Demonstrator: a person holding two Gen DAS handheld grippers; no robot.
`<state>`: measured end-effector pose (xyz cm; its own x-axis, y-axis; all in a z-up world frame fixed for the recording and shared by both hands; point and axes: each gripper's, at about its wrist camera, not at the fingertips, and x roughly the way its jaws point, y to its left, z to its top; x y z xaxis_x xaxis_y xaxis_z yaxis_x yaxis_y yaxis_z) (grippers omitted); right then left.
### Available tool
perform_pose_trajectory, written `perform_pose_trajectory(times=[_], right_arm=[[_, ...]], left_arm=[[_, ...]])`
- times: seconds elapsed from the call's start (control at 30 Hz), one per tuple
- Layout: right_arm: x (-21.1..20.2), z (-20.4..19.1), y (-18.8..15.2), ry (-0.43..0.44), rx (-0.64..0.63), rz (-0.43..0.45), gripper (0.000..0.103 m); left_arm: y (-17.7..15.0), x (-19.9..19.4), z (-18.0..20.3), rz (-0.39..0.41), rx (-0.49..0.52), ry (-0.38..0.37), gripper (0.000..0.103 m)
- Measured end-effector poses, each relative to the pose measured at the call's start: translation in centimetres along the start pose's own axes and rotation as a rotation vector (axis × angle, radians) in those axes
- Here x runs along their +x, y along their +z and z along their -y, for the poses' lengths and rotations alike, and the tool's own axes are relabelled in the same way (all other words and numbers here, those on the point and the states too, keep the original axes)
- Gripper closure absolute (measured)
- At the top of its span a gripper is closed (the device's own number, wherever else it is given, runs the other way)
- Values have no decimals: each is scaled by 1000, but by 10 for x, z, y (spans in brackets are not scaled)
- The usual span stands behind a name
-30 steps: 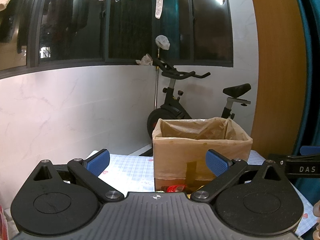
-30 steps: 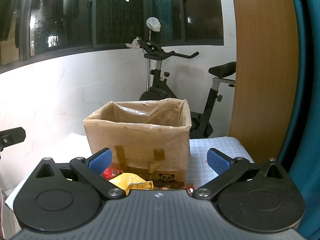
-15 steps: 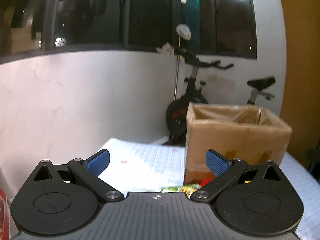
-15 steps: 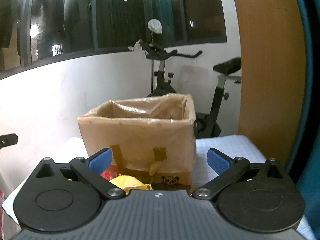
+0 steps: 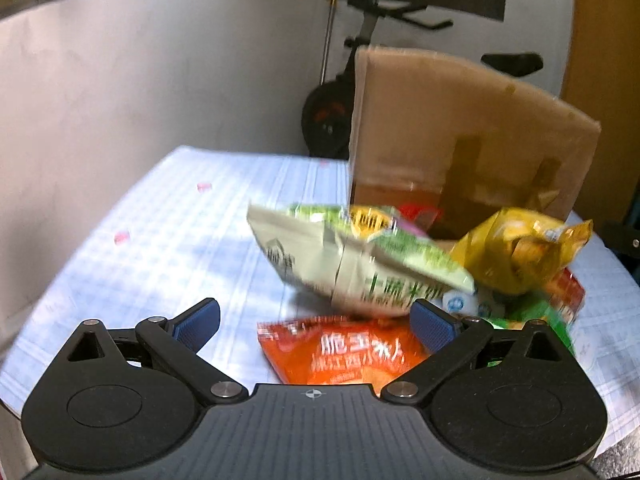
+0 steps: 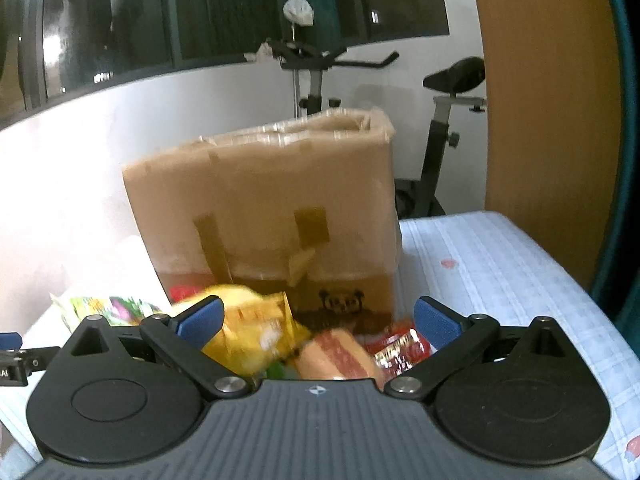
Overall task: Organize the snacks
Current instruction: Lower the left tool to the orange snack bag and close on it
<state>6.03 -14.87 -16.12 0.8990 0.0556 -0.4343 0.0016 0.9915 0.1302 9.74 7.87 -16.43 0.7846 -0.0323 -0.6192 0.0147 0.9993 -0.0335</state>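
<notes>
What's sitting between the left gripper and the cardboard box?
Left wrist view: an orange snack bag, then a pale green bag, before the cardboard box.

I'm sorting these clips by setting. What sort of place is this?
Most likely a room in a home, perhaps an enclosed balcony: an exercise bike stands behind a cloth-covered table, under dark windows. Snack bags lie before a cardboard box.

The orange snack bag (image 5: 344, 354) carries white Chinese characters, "脆玉米" as far as the blur allows, while the other packets' print is unreadable.
</notes>
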Motion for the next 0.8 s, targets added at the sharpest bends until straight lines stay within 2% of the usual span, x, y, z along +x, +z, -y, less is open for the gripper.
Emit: perform_pose_trajectory(times=[0.4,0.63,0.8], right_arm=[[12,17,-16,-5,48,-55,0],[19,22,-20,-4,61,-78,1],[25,28,-27,-11,62,-104,2]], left_arm=[[-13,38,-1,-115,-41,4,1],[-24,59,0,-173,-55,-19,0],[-31,66,-3,-173,-83,-42,0]])
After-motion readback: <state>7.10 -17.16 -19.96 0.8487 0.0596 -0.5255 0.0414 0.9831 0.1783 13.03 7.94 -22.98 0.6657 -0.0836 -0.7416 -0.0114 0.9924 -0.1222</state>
